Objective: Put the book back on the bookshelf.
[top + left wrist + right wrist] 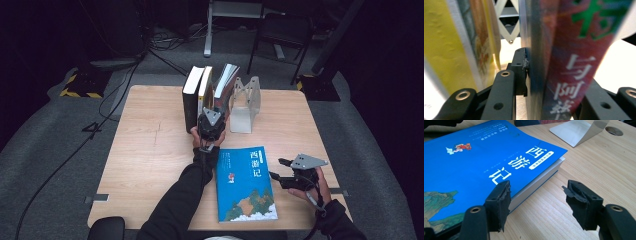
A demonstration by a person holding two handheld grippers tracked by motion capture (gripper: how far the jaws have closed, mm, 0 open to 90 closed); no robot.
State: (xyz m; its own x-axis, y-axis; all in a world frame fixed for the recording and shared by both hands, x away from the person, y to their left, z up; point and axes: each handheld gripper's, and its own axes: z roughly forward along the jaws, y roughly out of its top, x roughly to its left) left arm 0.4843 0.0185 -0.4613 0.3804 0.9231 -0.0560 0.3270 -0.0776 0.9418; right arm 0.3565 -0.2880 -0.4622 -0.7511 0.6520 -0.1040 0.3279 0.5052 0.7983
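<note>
Your left hand-held gripper (210,116) clasps an upright red book (564,62) beside the bookend (245,105). Your right hand-held gripper (537,202) stands open, empty, straddling the blue book's (474,162) edge on the counter (150,145).

Lab or studio recording bay, as I see it: lone wooden table (150,145) on grey carpet (45,145), trailing floor cables (60,155), hazard-striped stand bases (80,85), dark surrounding backdrop.
</note>
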